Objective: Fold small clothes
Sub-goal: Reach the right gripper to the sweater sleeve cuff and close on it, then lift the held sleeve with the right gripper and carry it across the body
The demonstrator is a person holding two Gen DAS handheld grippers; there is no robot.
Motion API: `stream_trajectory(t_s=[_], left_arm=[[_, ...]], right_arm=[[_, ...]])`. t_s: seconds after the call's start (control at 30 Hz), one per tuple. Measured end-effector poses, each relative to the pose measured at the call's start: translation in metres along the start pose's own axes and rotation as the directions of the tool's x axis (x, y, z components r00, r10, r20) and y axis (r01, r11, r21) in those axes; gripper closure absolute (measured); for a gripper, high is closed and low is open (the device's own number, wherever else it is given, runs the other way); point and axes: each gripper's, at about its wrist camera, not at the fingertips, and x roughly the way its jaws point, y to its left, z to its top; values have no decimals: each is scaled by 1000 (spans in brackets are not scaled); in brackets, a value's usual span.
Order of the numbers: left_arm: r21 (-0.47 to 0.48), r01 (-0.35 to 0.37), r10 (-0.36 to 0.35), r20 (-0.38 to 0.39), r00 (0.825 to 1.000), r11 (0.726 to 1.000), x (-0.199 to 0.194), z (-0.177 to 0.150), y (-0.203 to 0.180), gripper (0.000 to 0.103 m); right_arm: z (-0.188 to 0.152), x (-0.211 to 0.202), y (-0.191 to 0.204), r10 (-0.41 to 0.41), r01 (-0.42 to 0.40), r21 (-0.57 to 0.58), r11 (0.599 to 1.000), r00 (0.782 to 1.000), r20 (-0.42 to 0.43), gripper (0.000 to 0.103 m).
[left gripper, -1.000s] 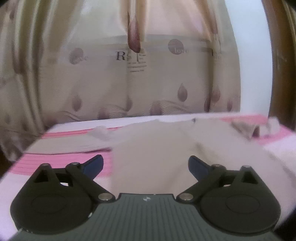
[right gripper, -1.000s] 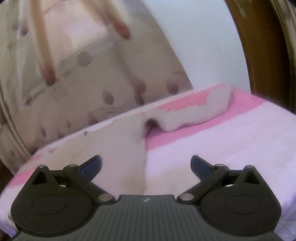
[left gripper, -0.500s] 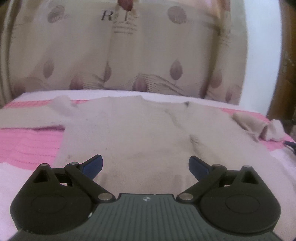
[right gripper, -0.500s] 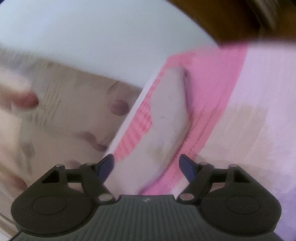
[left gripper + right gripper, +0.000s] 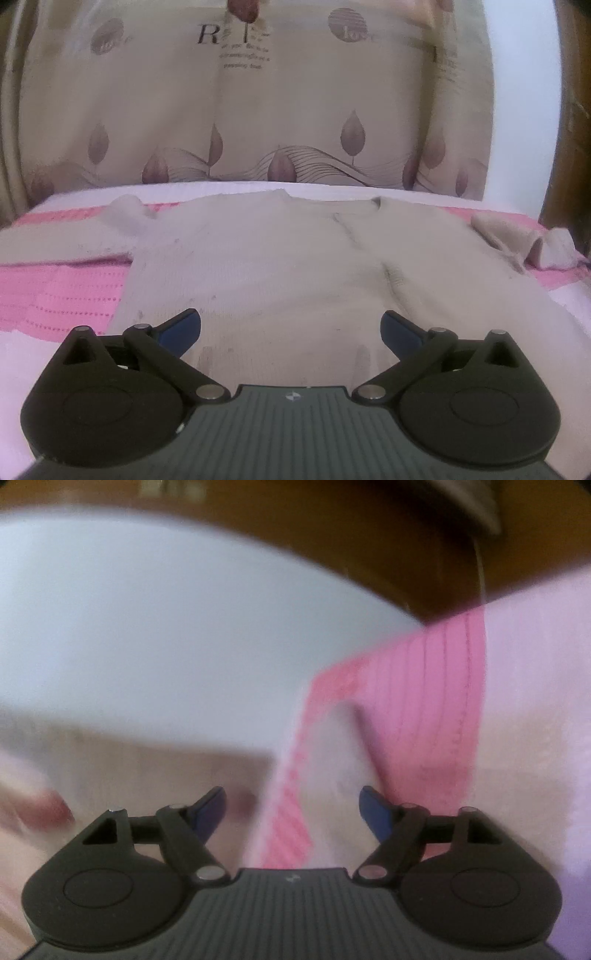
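A small beige knit sweater (image 5: 288, 266) lies flat, front up, on a pink and white blanket (image 5: 55, 295). Its left sleeve (image 5: 55, 243) stretches out to the left; its right sleeve (image 5: 517, 236) is bunched at the right. My left gripper (image 5: 290, 328) is open and empty, just above the sweater's lower hem. My right gripper (image 5: 293, 808) is open and empty, tilted, with the end of the beige sleeve (image 5: 340, 775) between its fingers but not pinched. The right wrist view is blurred.
A beige curtain (image 5: 258, 110) with leaf prints hangs behind the blanket's far edge. A white wall (image 5: 147, 627) and dark wooden frame (image 5: 369, 535) stand at the right. The blanket's edge (image 5: 284, 794) runs under my right gripper.
My left gripper has moved in closer over the sweater's hem. My right gripper has swung and rolled towards the right sleeve end, and its jaws have narrowed a little.
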Motion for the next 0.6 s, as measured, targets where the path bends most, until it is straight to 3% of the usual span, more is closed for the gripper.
stream_trajectory(t_s=[0.03, 0.13, 0.23, 0.4, 0.47, 0.5, 0.57, 0.6], left_arm=[[-11, 7, -7, -5, 1000, 1000, 1, 1, 2, 1], [-45, 9, -10, -20, 1000, 999, 4, 2, 6, 1], [-66, 7, -9, -31, 999, 998, 6, 3, 8, 1], [-78, -17, 14, -35, 999, 997, 8, 4, 7, 0], [-78, -18, 15, -43, 999, 997, 9, 4, 8, 0], [-79, -20, 16, -46, 999, 997, 9, 4, 7, 0], [-82, -21, 17, -48, 999, 996, 10, 4, 7, 0], [-84, -21, 17, -48, 999, 996, 10, 4, 7, 0]], right_arm=[[-1, -4, 0, -51, 50, -35, 998, 998, -26, 25], [-2, -7, 3, -63, 50, -112, 992, 991, -116, 25], [-1, 6, 4, -2, -16, -97, 995, 982, -189, 23], [-5, 35, 11, 63, -71, -62, 996, 990, -124, 22], [-8, 40, 8, 108, -110, -30, 993, 993, -50, 24], [-7, 42, 5, 110, -110, -13, 994, 994, -15, 31], [-3, 44, 1, 79, -80, 22, 997, 997, 27, 59], [1, 43, 0, 41, -41, 11, 999, 999, 33, 68]])
